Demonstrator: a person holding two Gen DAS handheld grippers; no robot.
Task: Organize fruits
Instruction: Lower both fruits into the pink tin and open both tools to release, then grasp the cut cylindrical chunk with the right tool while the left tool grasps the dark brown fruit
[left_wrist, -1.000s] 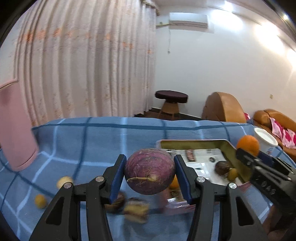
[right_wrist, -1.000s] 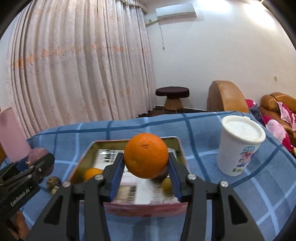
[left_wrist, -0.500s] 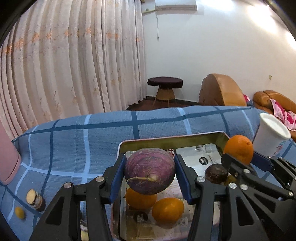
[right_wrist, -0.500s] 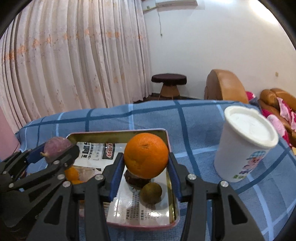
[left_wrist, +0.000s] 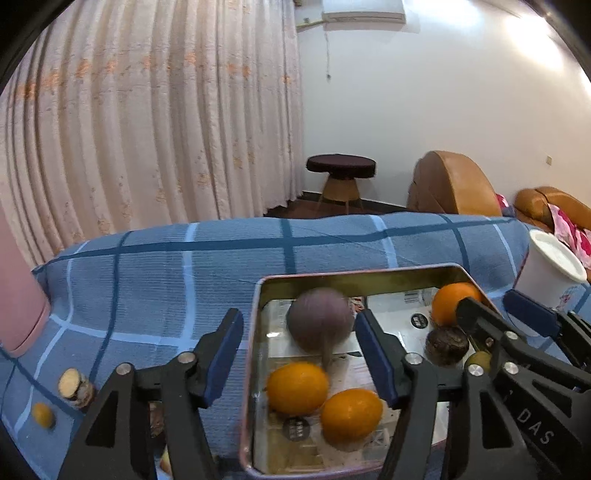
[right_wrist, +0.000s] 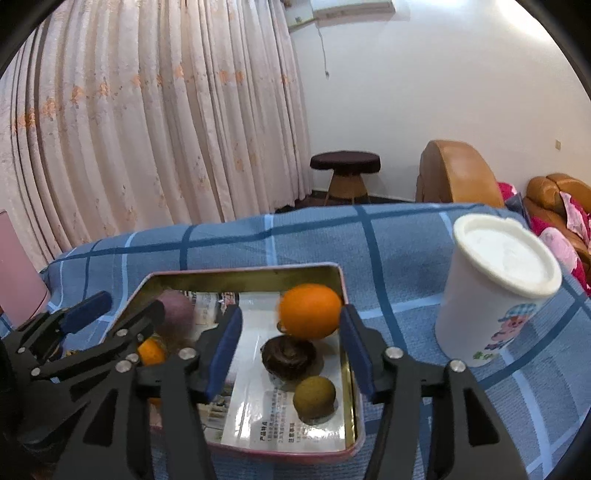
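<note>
Both fruits let go over the tin (left_wrist: 258, 369) — most fruit is in.
Left gripper (left_wrist: 299, 354) and right gripper (right_wrist: 291, 341) opening, gripping nothing; purple fruit (left_wrist: 319, 325) and orange (right_wrist: 309, 311) between their jaws — strays (left_wrist: 42, 414) left of the left gripper.

- The purple fruit (left_wrist: 320, 325) shows to you only as a motion-blurred ball in the left wrist view, so you cannot tell whether it touches the tin (left_wrist: 255, 369).
- In the right wrist view the orange (right_wrist: 309, 312) is smeared at its left edge, and it hides the top of the dark fruit (right_wrist: 288, 356).
- The left gripper (right_wrist: 122, 317) covers most of a small orange fruit (right_wrist: 150, 350).
- At the left wrist view's bottom edge, fruit beneath the black finger (left_wrist: 110, 424) is too hidden to name.
</note>
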